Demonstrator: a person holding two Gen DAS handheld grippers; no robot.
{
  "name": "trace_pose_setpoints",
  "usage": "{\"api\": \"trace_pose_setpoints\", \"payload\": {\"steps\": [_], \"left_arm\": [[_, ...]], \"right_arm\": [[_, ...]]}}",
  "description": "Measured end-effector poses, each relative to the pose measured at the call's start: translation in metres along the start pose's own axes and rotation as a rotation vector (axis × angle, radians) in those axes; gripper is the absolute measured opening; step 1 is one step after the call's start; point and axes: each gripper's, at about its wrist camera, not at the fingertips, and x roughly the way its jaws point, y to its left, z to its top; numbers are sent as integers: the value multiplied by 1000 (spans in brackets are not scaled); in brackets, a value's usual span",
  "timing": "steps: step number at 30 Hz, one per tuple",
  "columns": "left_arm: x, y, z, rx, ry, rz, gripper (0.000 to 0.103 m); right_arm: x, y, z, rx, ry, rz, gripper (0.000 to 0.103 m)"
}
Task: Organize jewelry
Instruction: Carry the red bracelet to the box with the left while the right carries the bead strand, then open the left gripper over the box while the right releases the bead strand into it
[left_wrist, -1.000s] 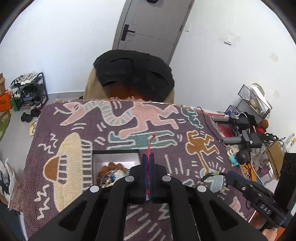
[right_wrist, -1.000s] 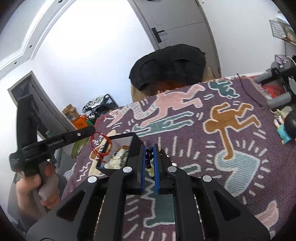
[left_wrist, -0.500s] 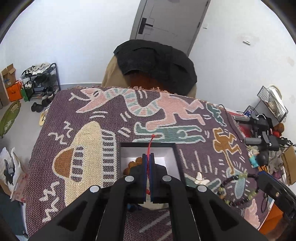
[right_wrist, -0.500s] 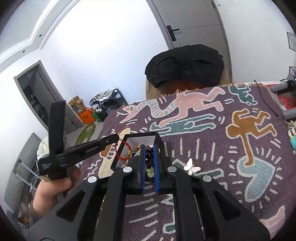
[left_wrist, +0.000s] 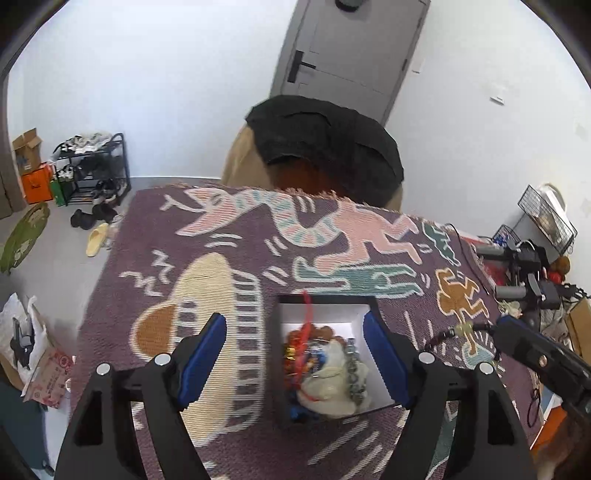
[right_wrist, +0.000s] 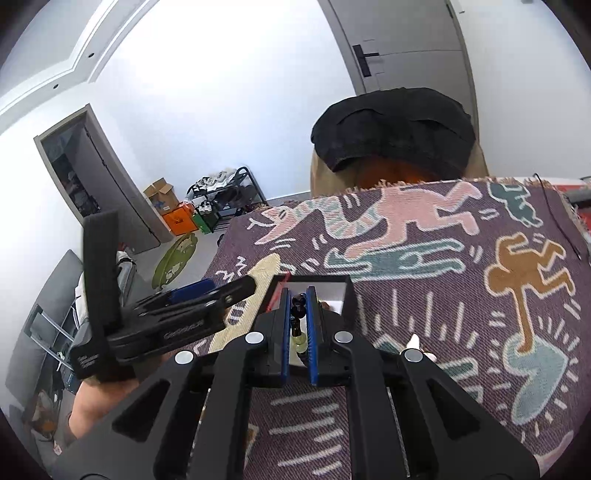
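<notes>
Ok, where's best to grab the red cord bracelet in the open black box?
Take the red cord bracelet by its loose cord, standing up above the pile near the far wall. Come from above: the black box walls off the sides.

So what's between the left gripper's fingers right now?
The open jewelry box, red string bracelet dropping onto the pile inside; the fingers touch nothing, as the left wrist view shows.

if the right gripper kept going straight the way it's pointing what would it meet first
Most likely the open jewelry box: the right gripper, shut on a beaded bracelet, points down at the box's near rim, so the dangling beads would probably touch it first. Depth is hard to judge in this fisheye view.
</notes>
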Motion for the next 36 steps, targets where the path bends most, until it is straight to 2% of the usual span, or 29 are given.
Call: {"api": "trace_pose_setpoints", "payload": {"steps": [4, 8, 20, 26, 27, 28, 29, 30, 32, 36], "left_arm": [[-17, 16, 0, -14, -31, 17, 88], [-32, 30, -1, -24, -68, 44, 94], [-47, 87, -9, -123, -88, 108, 94], [-52, 99, -11, -151, -98, 122, 94], [-51, 100, -11, -155, -95, 121, 94], [-49, 99, -11, -158, -93, 117, 94], [-48, 98, -11, -161, -92, 113, 95], [-48, 95, -11, -158, -92, 109, 95], [-47, 90, -11, -145, -93, 108, 94], [-44, 75, -10, -122, -90, 96, 94]], "right_arm": [[15, 9, 6, -5, 15, 20, 9], [34, 20, 12, -15, 39, 28, 9], [77, 44, 25, -18, 78, 60, 9], [107, 21, 9, 35, 156, -16, 10], [108, 16, 6, 52, 168, -15, 14], [109, 13, 4, 60, 179, -13, 37], [108, 10, 2, 62, 183, -12, 67], [104, 7, 1, 60, 170, -14, 74], [91, 4, 2, 51, 123, -20, 77], [67, -14, -2, 79, 94, -20, 77]]}}
